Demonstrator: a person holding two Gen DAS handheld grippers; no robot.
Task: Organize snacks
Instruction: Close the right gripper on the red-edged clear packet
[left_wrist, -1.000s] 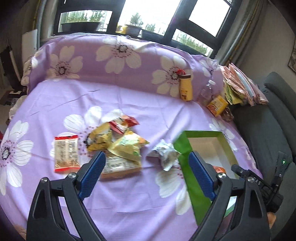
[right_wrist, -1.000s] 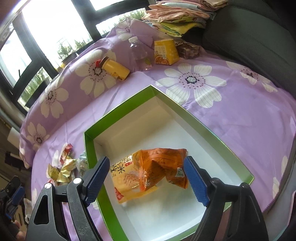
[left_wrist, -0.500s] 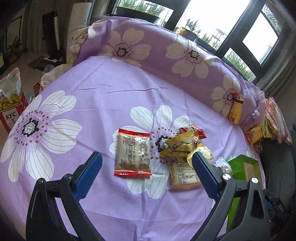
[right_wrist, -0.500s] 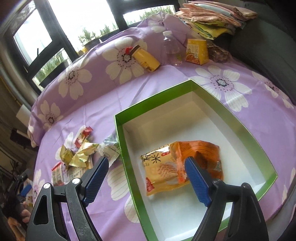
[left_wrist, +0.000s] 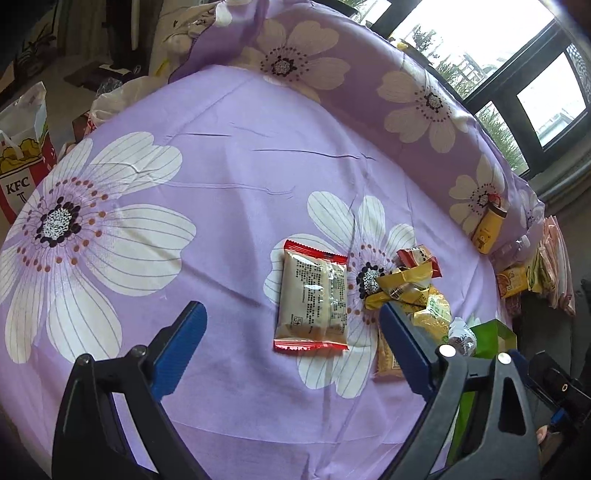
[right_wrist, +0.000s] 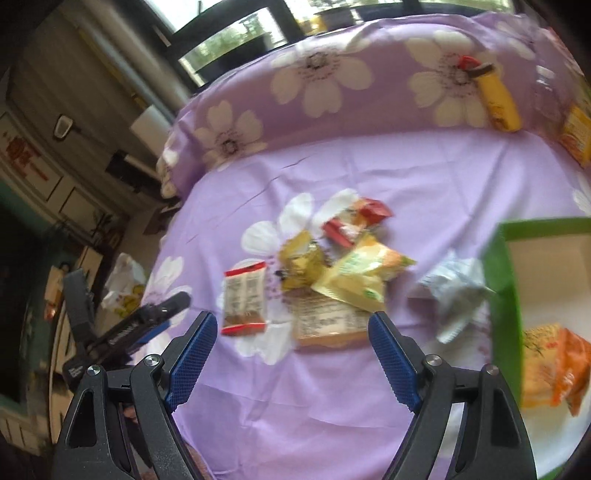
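A red-edged tan packet (left_wrist: 312, 302) lies flat on the purple flowered bedsheet (left_wrist: 229, 177). My left gripper (left_wrist: 291, 310) hovers just short of it, its jaws closing but still wide, with nothing pressed between the pads. Right of the packet sits a pile of yellow and red snacks (left_wrist: 406, 288). My right gripper (right_wrist: 291, 319) is open above the same pile (right_wrist: 332, 266), over a flat tan packet (right_wrist: 328, 325). A crumpled white packet (right_wrist: 454, 288) lies beside the green box (right_wrist: 506, 288), which holds orange packets (right_wrist: 554, 365).
A yellow bottle (left_wrist: 489, 229), an orange carton (left_wrist: 511, 282) and folded cloths (left_wrist: 554, 266) line the far right by the pillow. A KFC bag (left_wrist: 22, 162) stands off the bed's left edge. The left gripper's body (right_wrist: 122, 325) shows left in the right wrist view.
Both views have swung left. The left gripper came down over the red-edged packet. The right gripper left the green box and now hangs over the snack pile, box at the right edge.
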